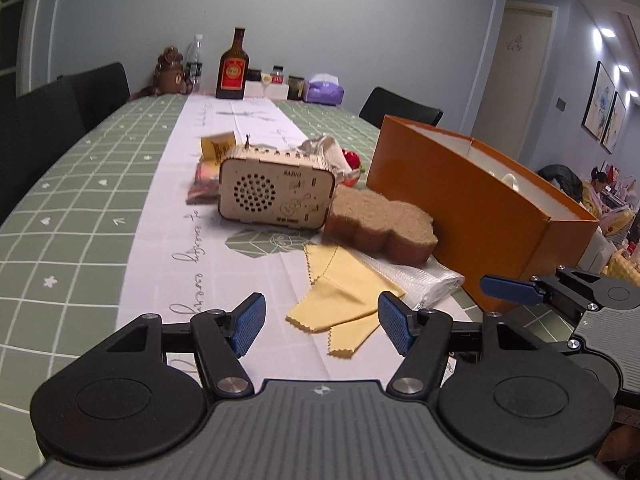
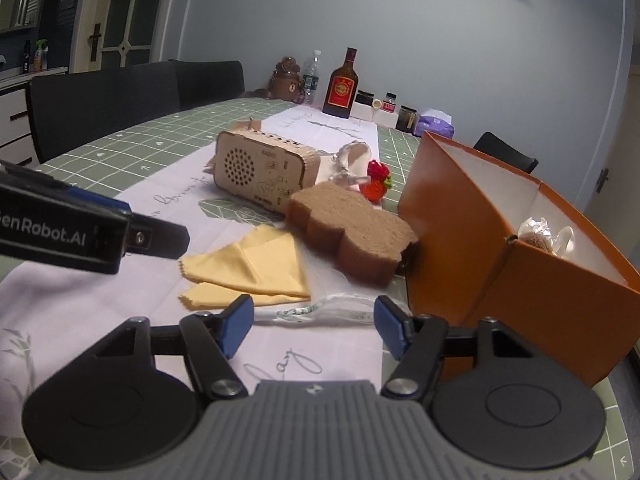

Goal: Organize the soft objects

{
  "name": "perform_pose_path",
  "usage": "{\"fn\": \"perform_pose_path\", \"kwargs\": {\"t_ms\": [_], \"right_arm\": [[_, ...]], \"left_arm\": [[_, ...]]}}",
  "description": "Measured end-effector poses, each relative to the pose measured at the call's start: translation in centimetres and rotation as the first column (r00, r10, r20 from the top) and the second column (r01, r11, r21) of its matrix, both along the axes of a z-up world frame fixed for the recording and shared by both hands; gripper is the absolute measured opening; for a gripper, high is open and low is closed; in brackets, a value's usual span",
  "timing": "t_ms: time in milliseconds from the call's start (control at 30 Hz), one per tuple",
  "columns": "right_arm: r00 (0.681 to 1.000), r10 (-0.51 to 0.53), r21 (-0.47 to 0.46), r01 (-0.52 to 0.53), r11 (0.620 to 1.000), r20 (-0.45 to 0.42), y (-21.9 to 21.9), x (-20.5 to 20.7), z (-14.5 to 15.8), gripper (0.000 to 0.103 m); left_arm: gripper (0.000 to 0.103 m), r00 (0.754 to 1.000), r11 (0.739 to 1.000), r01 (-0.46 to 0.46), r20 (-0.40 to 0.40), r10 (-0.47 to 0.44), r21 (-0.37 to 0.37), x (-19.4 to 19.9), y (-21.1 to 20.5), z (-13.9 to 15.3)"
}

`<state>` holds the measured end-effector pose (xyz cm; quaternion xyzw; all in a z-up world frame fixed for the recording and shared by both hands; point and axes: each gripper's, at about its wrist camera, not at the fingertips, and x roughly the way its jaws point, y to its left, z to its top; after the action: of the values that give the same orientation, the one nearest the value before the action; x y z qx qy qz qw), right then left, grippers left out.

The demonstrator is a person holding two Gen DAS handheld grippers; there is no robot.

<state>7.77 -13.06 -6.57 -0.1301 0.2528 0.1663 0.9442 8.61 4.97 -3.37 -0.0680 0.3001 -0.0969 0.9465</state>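
A folded yellow cloth lies on the white runner, just ahead of both grippers. Behind it sits a brown lobed sponge, resting against the orange box. A clear plastic packet lies under and beside the cloth. My left gripper is open, low over the cloth's near corner, nothing between its pads. My right gripper is open above the packet's near edge, gripping nothing. A red knitted toy lies behind the sponge.
A wooden toy radio stands mid-table with a white fabric bag behind it. The orange box holds a few wrapped items. A liquor bottle, jars, a tissue pack and a bear figure line the far end. Black chairs flank the table.
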Motion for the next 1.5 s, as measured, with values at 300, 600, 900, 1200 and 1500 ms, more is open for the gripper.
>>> {"fn": "perform_pose_path", "kwargs": {"t_ms": [300,600,900,1200,1500], "right_arm": [[1.0,-0.015,-0.036,0.015,0.999,-0.012,0.3,3.0,-1.2,0.052],[0.999,-0.01,-0.013,0.009,1.0,-0.053,-0.2,5.0,-2.3,0.037],[0.994,0.005,0.095,0.005,0.995,-0.108,-1.1,5.5,-2.4,0.011],[0.997,0.0,0.112,0.008,0.994,-0.072,-1.0,4.6,-1.1,0.0],[0.998,0.024,0.142,-0.032,0.989,0.057,-0.4,2.5,3.2,0.0]], "left_arm": [[0.076,0.993,0.998,-0.01,-0.117,0.003,-0.057,4.6,-1.7,-1.7],[0.065,0.991,1.0,0.016,-0.133,-0.015,0.01,6.5,-4.0,-2.4],[0.017,0.995,0.996,0.033,-0.095,-0.024,0.088,6.4,-6.2,-2.7],[0.005,0.999,0.991,-0.031,-0.036,0.036,0.132,4.4,-5.0,-1.3],[0.005,0.995,0.993,-0.095,0.006,0.095,0.076,1.9,-2.6,1.0]]}}
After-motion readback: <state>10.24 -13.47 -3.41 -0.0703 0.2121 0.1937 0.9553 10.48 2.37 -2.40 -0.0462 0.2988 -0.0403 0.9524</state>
